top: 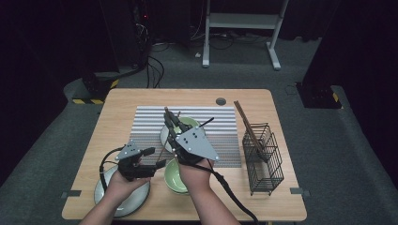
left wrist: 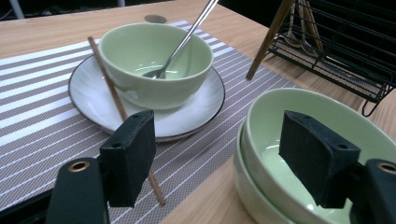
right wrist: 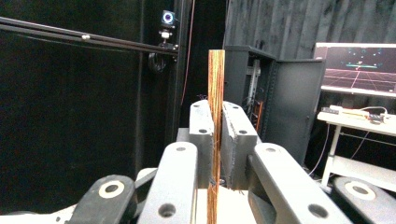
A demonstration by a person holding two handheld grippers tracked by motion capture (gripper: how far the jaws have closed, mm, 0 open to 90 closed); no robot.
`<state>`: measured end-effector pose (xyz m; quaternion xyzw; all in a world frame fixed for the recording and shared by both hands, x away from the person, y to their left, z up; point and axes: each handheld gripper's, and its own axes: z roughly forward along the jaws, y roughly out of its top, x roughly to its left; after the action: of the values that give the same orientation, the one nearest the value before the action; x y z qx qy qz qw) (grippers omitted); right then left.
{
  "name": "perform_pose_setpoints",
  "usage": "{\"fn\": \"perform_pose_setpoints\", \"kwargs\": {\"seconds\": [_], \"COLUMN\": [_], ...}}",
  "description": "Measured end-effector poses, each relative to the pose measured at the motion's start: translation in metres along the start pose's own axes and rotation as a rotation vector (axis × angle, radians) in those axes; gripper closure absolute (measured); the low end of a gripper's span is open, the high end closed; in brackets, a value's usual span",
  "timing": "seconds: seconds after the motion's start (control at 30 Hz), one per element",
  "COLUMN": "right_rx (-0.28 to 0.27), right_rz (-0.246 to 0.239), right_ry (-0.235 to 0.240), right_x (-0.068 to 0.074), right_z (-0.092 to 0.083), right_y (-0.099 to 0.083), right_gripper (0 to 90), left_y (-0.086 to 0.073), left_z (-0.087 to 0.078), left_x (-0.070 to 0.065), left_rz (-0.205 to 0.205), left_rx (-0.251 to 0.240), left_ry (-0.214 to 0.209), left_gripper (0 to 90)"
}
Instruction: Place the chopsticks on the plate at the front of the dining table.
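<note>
On the desk [top: 141,101], right claw [right wrist: 215,140] clamps one chopstick [right wrist: 215,93]; its mate [left wrist: 112,88] waits mid-mat, left claw [left wrist: 219,158] gaping, empty

Chopstick [right wrist: 215,116]: grained wood, satin sheen. Bowls [left wrist: 154,63] glossy glazed ceramic, spoon [left wrist: 184,39] polished metal. Placemat [left wrist: 42,84] woven, matt; basket [top: 263,157] black wire.

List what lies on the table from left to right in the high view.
Grey plate → left gripper → stacked green bowls → wire rack.
</note>
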<state>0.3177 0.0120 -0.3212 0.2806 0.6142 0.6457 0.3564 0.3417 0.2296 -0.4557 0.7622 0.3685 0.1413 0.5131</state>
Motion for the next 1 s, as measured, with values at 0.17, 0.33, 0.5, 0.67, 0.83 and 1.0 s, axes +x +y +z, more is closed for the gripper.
{"fn": "perform_pose_setpoints", "kwargs": {"seconds": [0.17,0.33,0.5,0.67,0.83,1.0], "right_rx": [-0.001,0.0,0.001,0.006,0.01,0.015], "right_rz": [0.006,0.012,0.011,0.019,0.034,0.044], "right_ry": [0.009,0.016,0.022,0.03,0.041,0.045], "right_x": [0.002,0.004,0.007,0.01,0.011,0.012], "right_z": [0.001,0.0,0.0,0.0,0.002,0.004], "right_y": [0.0,-0.001,-0.002,-0.004,-0.005,-0.007], "right_gripper": [83.5,83.5,83.5,83.5,83.5,83.5], "left_y": [0.005,0.009,0.01,0.011,0.013,0.015], "left_z": [0.006,0.011,0.015,0.018,0.018,0.016], "left_x": [-0.005,-0.006,-0.009,-0.013,-0.016,-0.019], "left_rz": [0.012,0.013,0.046,0.065,0.076,0.084], "left_rx": [-0.009,-0.013,-0.039,-0.056,-0.082,-0.107], "left_ry": [-0.005,-0.013,-0.011,-0.006,-0.004,0.009], "left_gripper": [27.4,30.0,39.2,47.4,56.5,67.9]}}
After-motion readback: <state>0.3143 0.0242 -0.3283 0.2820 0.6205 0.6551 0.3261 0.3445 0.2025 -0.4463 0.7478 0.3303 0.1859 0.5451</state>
